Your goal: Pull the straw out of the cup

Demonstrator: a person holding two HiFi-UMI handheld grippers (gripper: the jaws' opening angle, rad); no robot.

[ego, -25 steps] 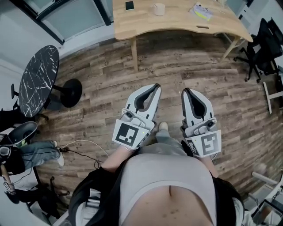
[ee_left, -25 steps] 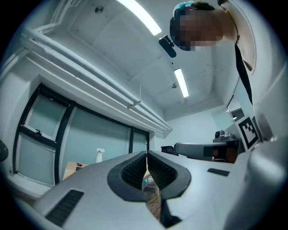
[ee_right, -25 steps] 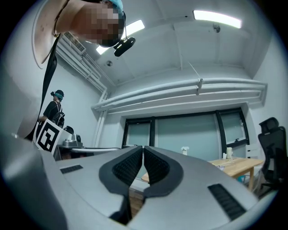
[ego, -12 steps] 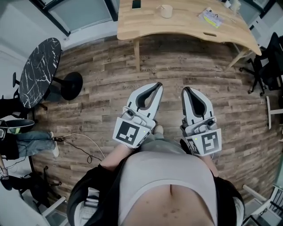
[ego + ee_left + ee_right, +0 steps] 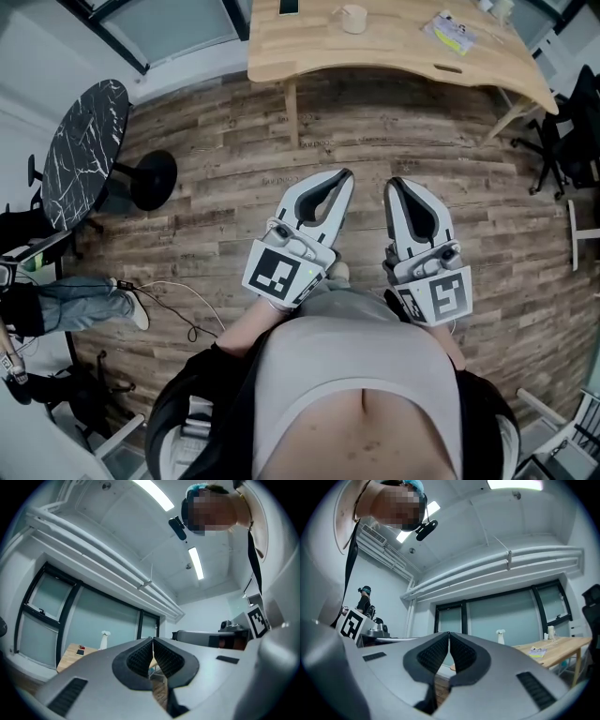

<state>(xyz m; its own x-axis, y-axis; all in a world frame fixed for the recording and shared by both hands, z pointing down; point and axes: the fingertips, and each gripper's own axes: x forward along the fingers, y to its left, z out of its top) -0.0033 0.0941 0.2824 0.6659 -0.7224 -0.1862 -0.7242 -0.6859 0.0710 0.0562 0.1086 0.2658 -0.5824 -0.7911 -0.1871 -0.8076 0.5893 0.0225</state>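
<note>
Step in hand: approach.
- Left gripper (image 5: 347,173), right gripper (image 5: 393,184): jaws closed, empty, held at the waist.
- Cup (image 5: 353,19): on wooden desk (image 5: 394,54), twelve o'clock, well apart. Straw too small to tell.

Next, likely: close in, open one gripper.

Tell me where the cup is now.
Head view, top centre: the cup stands on the wooden table, right of a dark phone, far ahead of the left gripper and right gripper.

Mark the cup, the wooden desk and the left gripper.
cup (image 5: 353,19), head view, its side wall.
wooden desk (image 5: 394,49), head view, bare top.
left gripper (image 5: 348,173), head view, tips of its fingers.
</note>
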